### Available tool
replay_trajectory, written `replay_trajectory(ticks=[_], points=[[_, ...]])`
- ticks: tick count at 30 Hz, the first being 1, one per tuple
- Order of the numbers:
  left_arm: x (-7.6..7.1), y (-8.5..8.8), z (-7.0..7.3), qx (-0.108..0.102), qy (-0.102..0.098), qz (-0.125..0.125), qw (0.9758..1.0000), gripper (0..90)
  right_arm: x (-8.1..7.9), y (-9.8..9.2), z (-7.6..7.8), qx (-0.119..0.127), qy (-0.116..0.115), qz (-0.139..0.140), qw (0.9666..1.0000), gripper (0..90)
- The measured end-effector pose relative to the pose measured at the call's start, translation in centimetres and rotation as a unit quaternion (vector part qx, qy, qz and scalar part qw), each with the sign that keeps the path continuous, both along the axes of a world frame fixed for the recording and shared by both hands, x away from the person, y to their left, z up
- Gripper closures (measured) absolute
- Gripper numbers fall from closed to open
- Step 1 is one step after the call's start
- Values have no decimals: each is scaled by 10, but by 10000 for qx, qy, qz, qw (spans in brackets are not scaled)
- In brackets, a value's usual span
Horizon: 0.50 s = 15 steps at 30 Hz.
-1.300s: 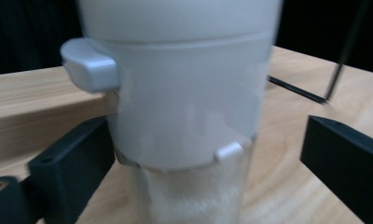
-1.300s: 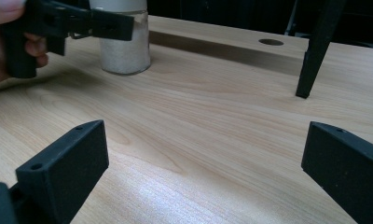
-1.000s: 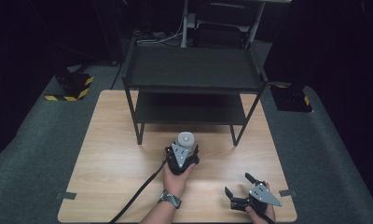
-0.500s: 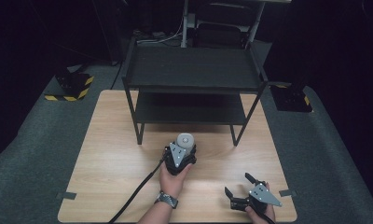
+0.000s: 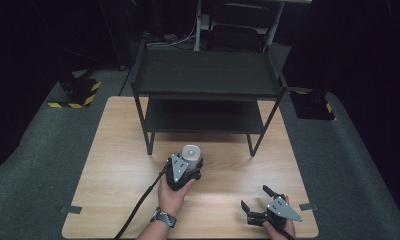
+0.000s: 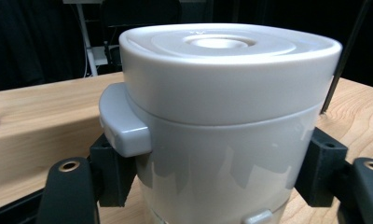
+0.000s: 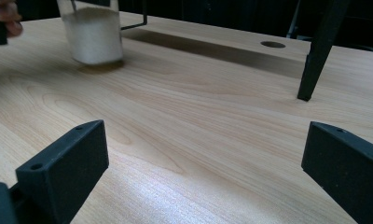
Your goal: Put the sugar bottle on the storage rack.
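Compared with the earlier frames, the left gripper (image 5: 186,167) has slid a bit up the frame toward the shelf and its jaws have just been closing, with the canister (image 5: 190,153) between them. Now they're pinched on its sides below the lid, one black pad on each flank in the left gripper view.

Going left to right in the high view: the cable trails off to the lower left, then the person's left hand (image 5: 174,192) sits bottom centre with the canister just above it on the table (image 5: 113,150), right in front of the black two-tier shelf rack (image 5: 208,80). Over at lower right, the right gripper (image 5: 255,205) rests with its jaws spread wide and nothing between them.

Handling guess: the canister (image 6: 222,126) looks like rigid, smooth grey plastic, so it won't squash but could be slippery. The lid has little latch tabs (image 6: 124,126), so I'd grab the body under the lid, not the lid itself. In the right gripper view the lower part (image 7: 93,39) looks see-through with white stuff inside, so maybe some weight.
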<state>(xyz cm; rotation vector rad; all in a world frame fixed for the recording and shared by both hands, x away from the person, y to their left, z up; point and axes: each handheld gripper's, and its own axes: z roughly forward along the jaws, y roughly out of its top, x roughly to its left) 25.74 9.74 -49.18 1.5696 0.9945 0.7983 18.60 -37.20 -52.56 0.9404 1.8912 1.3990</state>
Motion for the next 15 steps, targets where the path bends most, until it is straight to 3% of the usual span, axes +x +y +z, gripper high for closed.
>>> replay_trajectory(ticks=[8,15], points=[[-8,12,27,-66,41,169,9998,284,-1,1,0,-1,-10,-34,10000,1],[-9,17,56,29,-3,228,9997,284,-1,1,0,-3,-10,-57,10000,2]])
